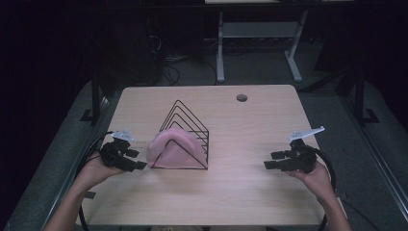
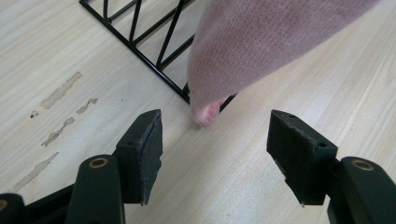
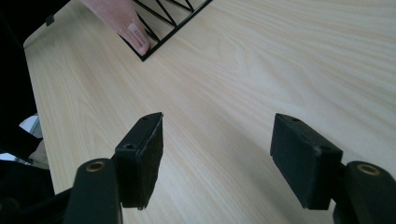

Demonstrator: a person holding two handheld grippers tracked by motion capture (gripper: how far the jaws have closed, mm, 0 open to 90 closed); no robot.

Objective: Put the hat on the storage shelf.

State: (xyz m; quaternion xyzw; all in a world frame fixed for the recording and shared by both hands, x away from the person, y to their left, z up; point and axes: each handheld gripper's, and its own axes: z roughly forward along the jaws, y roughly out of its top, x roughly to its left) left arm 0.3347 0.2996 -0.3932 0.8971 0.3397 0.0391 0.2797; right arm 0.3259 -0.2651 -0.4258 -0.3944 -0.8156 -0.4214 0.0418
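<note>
Both grippers, left (image 1: 137,159) and right (image 1: 271,160), gape empty beside the pink cloth (image 1: 174,149) (draped on a wire rack (image 1: 190,126)).

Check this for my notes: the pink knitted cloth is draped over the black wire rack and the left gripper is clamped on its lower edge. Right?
Not quite. The left gripper is open, its jaws apart and short of the pink knitted cloth, as the left gripper view shows. The cloth is indeed draped over the black wire rack.
</note>
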